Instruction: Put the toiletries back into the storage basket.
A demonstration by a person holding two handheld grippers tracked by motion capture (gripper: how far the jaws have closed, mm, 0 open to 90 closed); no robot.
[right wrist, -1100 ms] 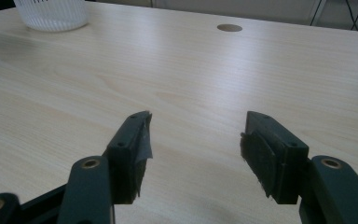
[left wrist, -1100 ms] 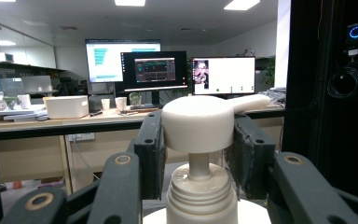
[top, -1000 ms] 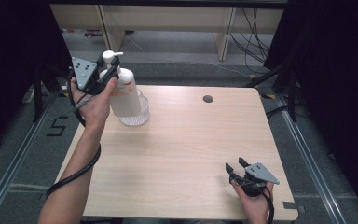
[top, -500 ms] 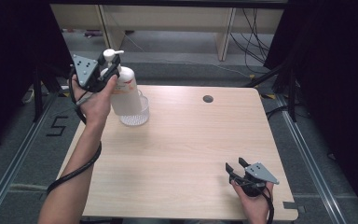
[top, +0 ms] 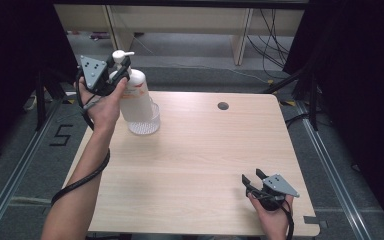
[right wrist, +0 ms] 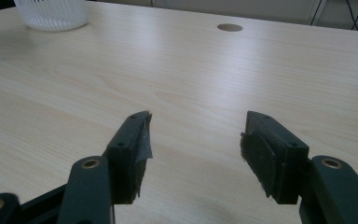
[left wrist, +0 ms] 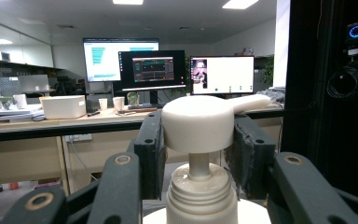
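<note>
In the high view, the left gripper (top: 120,70) is at about 10 o'clock of the table (top: 205,165), raised above its far left corner. Its jaws stand on both sides of the white pump head (top: 121,54) of the pump bottle (top: 134,97). The bottle stands upright, and its base is in or just behind a clear ribbed cup (top: 145,122); which of the two I cannot tell. In the left gripper view, the pump head (left wrist: 200,122) sits between the two fingers (left wrist: 150,149), one at 9 o'clock of it and one at 3 o'clock, and both pads seem to press on its sides, so the left gripper (left wrist: 199,154) grips the pump head. The spout of the pump points toward 2 o'clock, over the top of the right-hand finger. The bottle neck (left wrist: 201,186) is below, at 6 o'clock. The right gripper (top: 255,181) rests at about 5 o'clock of the table, well apart from the bottle. In the right gripper view its fingers (right wrist: 131,144) are spread apart with bare table between them, and the right gripper (right wrist: 196,140) holds nothing. The cup (right wrist: 53,14) is at 11 o'clock there.
</note>
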